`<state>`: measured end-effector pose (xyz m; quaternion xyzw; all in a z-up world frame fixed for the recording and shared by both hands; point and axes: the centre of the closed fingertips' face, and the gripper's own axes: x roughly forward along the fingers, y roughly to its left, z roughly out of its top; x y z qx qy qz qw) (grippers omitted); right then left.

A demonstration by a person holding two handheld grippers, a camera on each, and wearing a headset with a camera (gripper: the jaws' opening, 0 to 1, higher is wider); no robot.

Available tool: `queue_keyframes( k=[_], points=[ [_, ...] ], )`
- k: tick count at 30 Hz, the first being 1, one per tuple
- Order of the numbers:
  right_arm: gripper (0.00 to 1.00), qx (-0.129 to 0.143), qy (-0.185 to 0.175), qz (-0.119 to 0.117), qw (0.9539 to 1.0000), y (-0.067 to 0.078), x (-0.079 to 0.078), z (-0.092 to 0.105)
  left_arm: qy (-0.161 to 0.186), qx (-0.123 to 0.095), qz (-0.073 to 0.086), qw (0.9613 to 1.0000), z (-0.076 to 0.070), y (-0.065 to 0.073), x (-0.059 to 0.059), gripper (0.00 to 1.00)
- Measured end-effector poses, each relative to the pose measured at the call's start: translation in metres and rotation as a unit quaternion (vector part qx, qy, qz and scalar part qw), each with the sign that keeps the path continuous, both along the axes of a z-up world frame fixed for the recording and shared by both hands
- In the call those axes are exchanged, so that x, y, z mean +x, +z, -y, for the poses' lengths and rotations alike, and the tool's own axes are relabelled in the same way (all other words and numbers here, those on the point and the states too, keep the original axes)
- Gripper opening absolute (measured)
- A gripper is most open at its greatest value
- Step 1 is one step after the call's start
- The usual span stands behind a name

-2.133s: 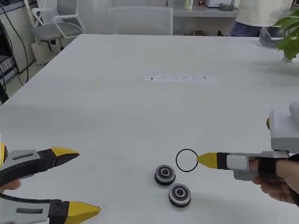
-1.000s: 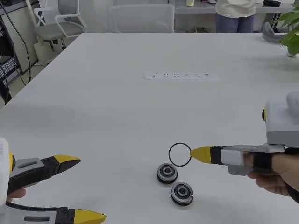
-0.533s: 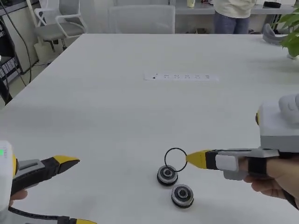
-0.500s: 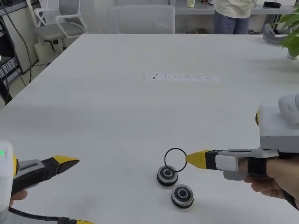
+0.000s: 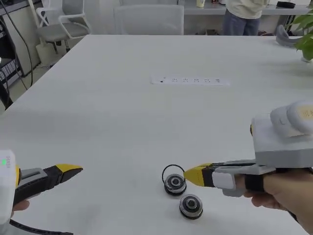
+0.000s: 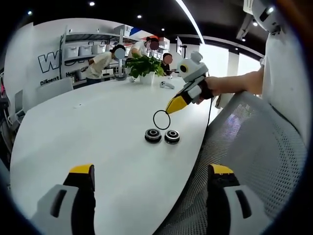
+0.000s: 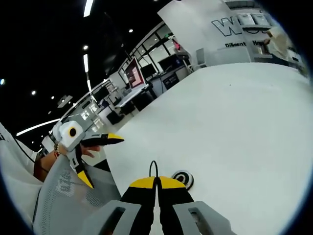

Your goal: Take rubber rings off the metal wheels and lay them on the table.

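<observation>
Two metal wheels (image 5: 174,184) sit side by side on the white table (image 5: 122,112) in the head view. Your right gripper (image 5: 188,174) is clamped on the thin black rubber ring (image 5: 172,170), which hangs just over the farther wheel. Lower it flat onto bare tabletop well apart from the wheels before you let go, so it can't snag a rim. Left gripper view: your left gripper (image 6: 151,169) is spread wide, holding nothing. The wall lettering starts with a big W, and the line beneath is too small to read. Right gripper view: jaws pressed together, ring standing up between the tips, one wheel just beyond.
</observation>
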<state>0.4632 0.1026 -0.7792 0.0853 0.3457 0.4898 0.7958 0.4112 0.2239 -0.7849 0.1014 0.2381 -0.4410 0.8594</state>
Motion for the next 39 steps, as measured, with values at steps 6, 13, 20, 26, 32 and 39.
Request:
queue_keyframes(
  k=[6, 13, 20, 26, 32, 39],
  points=[
    [0.00, -0.006, 0.002, 0.009, 0.9999, -0.001, 0.003, -0.008, -0.001, 0.004, -0.002, 1.0000, -0.001, -0.001, 0.000, 0.94],
    [0.00, -0.025, 0.012, 0.021, 0.9994, -0.009, 0.000, -0.014, -0.004, 0.005, -0.004, 1.0000, 0.000, -0.003, -0.001, 0.94],
    [0.00, -0.037, 0.028, 0.028, 0.9985, -0.012, -0.006, -0.024, -0.005, -0.004, -0.001, 1.0000, 0.002, 0.000, -0.001, 0.94],
    [0.00, -0.030, 0.041, 0.027, 0.9983, -0.012, -0.013, -0.038, -0.005, -0.005, 0.003, 1.0000, 0.002, 0.002, 0.000, 0.94],
    [0.00, -0.047, 0.059, 0.022, 0.9969, -0.025, -0.018, -0.044, 0.002, -0.009, 0.012, 0.9999, 0.000, 0.006, 0.002, 0.94],
    [0.00, -0.064, 0.062, 0.027, 0.9956, -0.037, -0.014, -0.041, 0.002, -0.010, 0.014, 0.9999, 0.000, 0.006, 0.002, 0.94]
  ],
)
